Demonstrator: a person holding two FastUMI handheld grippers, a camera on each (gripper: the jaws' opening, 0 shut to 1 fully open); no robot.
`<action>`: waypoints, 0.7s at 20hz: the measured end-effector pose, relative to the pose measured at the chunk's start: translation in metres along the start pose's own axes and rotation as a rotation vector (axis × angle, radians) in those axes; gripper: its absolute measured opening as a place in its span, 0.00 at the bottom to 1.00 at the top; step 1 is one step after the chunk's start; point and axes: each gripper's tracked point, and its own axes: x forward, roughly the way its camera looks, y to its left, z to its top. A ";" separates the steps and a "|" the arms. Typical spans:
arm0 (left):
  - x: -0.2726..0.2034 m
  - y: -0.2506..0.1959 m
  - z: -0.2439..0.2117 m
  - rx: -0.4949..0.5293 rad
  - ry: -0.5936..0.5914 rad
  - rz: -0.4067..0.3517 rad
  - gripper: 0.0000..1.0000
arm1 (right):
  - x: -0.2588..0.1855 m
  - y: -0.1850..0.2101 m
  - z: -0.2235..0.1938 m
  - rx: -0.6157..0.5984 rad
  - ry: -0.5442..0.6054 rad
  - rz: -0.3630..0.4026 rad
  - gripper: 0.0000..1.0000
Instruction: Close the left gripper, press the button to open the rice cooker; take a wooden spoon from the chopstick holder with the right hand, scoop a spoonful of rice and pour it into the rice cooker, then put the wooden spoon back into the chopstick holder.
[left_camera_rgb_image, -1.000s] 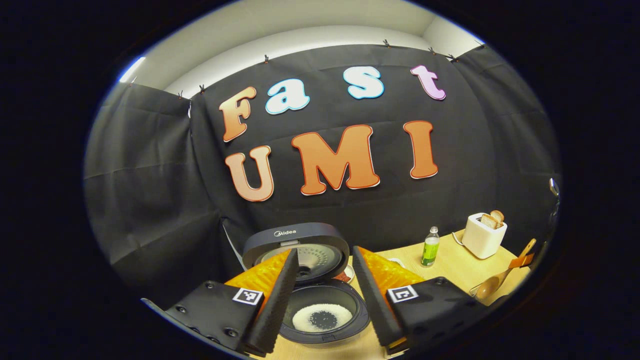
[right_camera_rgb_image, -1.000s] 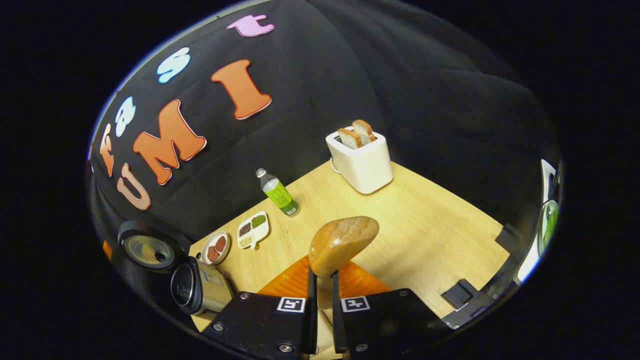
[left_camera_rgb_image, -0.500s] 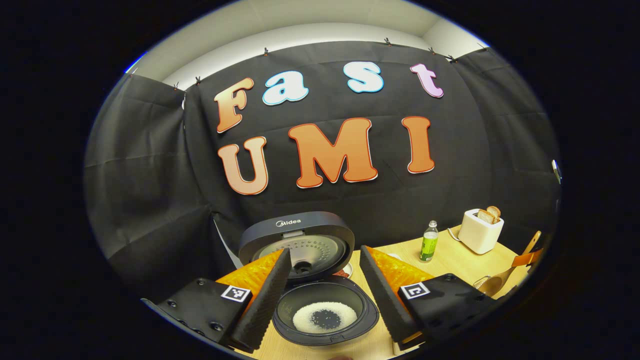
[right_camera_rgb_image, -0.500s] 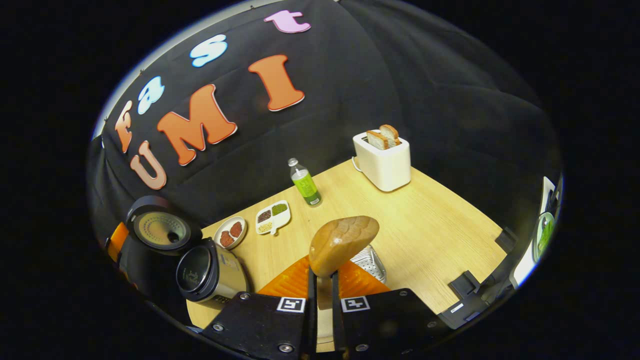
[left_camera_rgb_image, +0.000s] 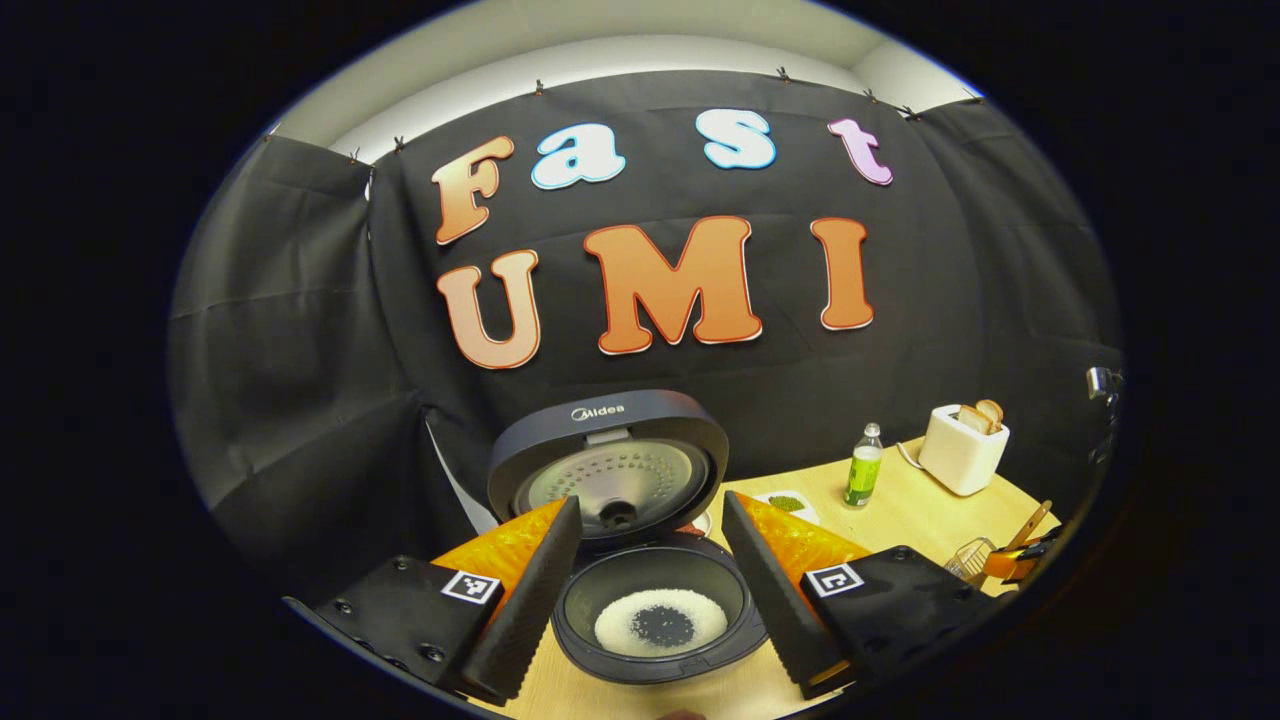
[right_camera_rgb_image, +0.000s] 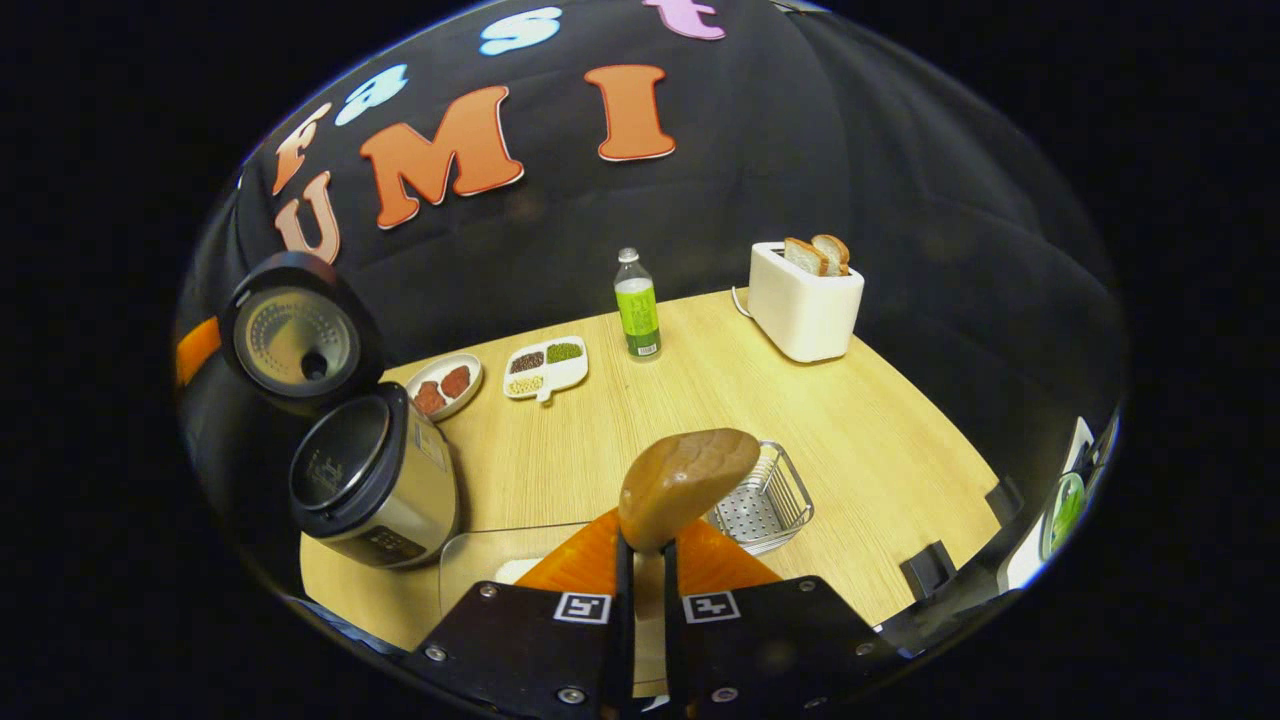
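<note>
We read "Midea" on the raised lid of the rice cooker (left_camera_rgb_image: 610, 470), whose pot sits between our left gripper's (left_camera_rgb_image: 650, 590) widely parted fingers with a ring of rice in its bottom. Our right gripper (right_camera_rgb_image: 641, 560) is clamped on the wooden spoon (right_camera_rgb_image: 685, 485), bowl up. Since a moment ago it has swung over the chopstick holder (right_camera_rgb_image: 765, 500), near the table's (right_camera_rgb_image: 860, 420) open middle.

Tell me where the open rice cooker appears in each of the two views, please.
Left gripper view: the rice cooker sits at bottom centre, between the hand-held gripper's two fingers, lid raised behind it.
Right gripper view: the rice cooker stands at the left, near the table's edge, lid up.
Shared landmark: the toaster with bread, at the table's far side.
</note>
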 end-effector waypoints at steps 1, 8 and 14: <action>-0.001 0.001 -0.003 0.001 0.007 -0.002 0.95 | 0.002 0.001 -0.003 -0.024 -0.010 -0.018 0.12; 0.005 0.016 -0.017 0.026 0.028 -0.023 0.87 | 0.011 0.008 -0.022 -0.159 -0.090 -0.144 0.08; 0.010 0.014 -0.025 0.013 0.048 -0.053 0.87 | 0.019 0.015 -0.037 -0.162 -0.080 -0.173 0.07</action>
